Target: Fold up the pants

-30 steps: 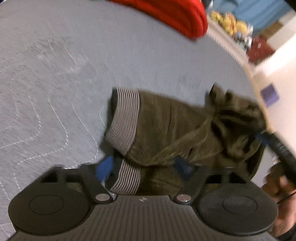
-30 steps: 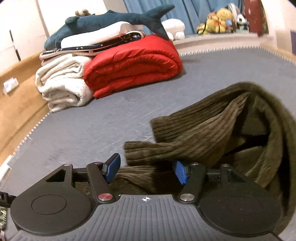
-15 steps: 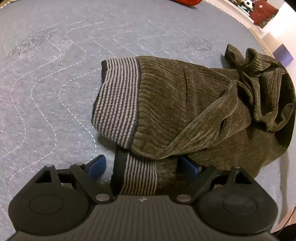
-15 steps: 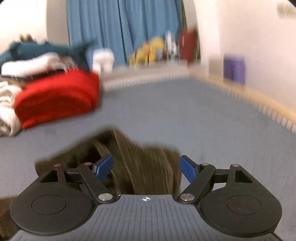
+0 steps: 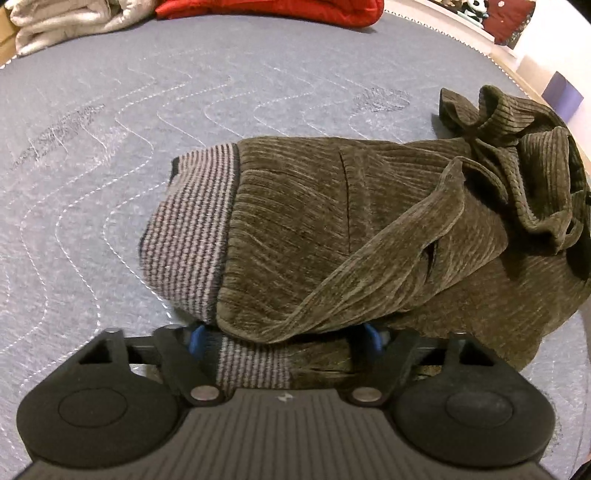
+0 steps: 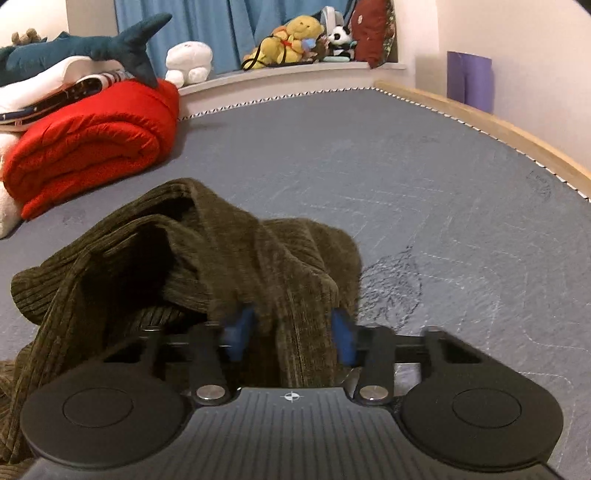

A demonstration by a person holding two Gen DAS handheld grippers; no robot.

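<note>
Olive corduroy pants (image 5: 332, 229) with a grey striped waistband (image 5: 192, 221) lie crumpled on the grey quilted mattress (image 5: 110, 147). My left gripper (image 5: 284, 338) points down at the near edge of the pants. Its jaws are closing, and the lower waistband layer (image 5: 255, 365) and olive cloth lie between the blue pads (image 5: 195, 338), which stand apart from it. In the right wrist view, a raised fold of the pants (image 6: 221, 258) runs between the jaws of my right gripper (image 6: 291, 336). These jaws are closing too, and the blurred blue pads (image 6: 240, 332) touch the cloth on both sides.
A rolled red quilt (image 6: 92, 147), folded pale blankets (image 5: 66, 22) and a plush shark (image 6: 92, 48) are stacked at the mattress's far end. Soft toys (image 6: 295, 40) line a ledge beyond. A wooden bed rail (image 6: 498, 125) and a purple box (image 6: 469, 81) border the right side.
The left gripper sank closer to the waistband and its jaws narrowed around it. The right gripper swung across the pants to a raised fold, opened wide, then closed onto it.
</note>
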